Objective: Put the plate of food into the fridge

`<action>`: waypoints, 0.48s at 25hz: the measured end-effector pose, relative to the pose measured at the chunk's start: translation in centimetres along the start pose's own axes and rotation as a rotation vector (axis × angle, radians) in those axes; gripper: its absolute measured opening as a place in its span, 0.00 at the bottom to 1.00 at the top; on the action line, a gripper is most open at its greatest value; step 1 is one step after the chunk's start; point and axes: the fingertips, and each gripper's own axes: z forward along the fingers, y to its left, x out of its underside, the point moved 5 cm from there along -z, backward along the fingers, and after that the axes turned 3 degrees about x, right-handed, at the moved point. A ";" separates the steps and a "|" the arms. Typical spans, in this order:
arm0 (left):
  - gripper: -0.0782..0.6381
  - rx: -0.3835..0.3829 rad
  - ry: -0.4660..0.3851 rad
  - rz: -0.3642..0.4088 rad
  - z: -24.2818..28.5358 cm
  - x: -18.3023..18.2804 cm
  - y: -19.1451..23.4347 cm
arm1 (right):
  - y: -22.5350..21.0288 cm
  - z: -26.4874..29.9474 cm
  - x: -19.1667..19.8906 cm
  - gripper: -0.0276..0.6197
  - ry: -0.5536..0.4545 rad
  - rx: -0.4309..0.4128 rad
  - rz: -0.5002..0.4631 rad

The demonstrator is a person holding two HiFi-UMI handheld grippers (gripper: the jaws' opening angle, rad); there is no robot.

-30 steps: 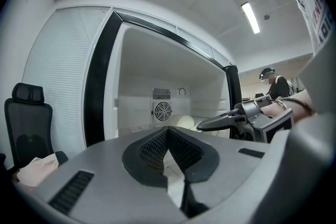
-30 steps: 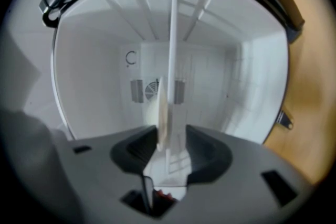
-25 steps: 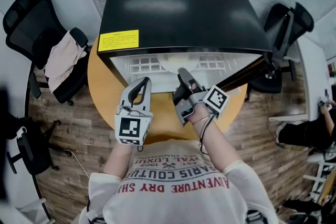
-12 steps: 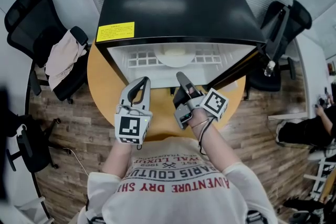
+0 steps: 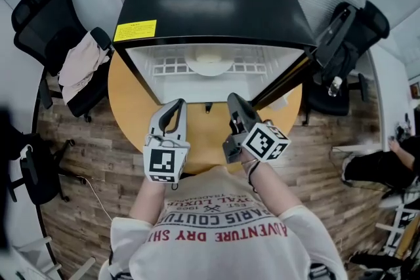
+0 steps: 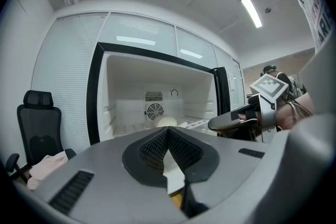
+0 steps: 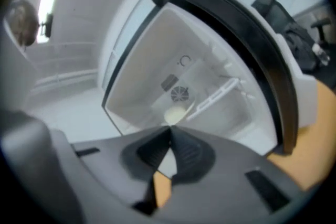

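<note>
Before the open fridge [image 5: 210, 3], the left gripper [image 5: 176, 105] is held at 7 o'clock of the plate [image 5: 209, 64], jaws met on nothing — the right gripper [image 5: 234, 100] (rolled sideways) at 5 o'clock, jaws closing empty.

Open fridge [image 5: 209, 4] front, door [image 5: 283, 82] rightward

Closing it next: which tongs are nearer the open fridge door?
Right. The right tongs sit just left of the door; the left tongs are farther left, beyond them.

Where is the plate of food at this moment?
In the head view, the plate of food sits mid-shelf inside the open fridge, on its white wire rack, top centre of frame.
</note>
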 end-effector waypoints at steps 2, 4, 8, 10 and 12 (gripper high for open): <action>0.15 -0.015 0.000 -0.005 -0.2 -0.1 -0.1 | 0.9 -0.5 -0.6 0.09 -0.017 -0.002 -0.151; 0.15 -0.018 -0.002 -0.009 -0.2 -0.3 -0.6 | 1.8 -1.2 -1.0 0.09 -0.034 -0.004 -0.289; 0.15 -0.023 -0.004 0.001 -0.4 -0.6 -1.4 | 3.3 -2.4 -1.5 0.09 -0.056 -0.015 -0.518; 0.15 -0.028 -0.007 0.002 -0.4 -0.7 -1.6 | 3.8 -2.7 -1.4 0.09 -0.059 -0.020 -0.621; 0.15 -0.030 -0.010 0.006 -0.3 -0.9 -1.9 | 3.8 -3.0 -1.3 0.09 -0.062 -0.015 -0.691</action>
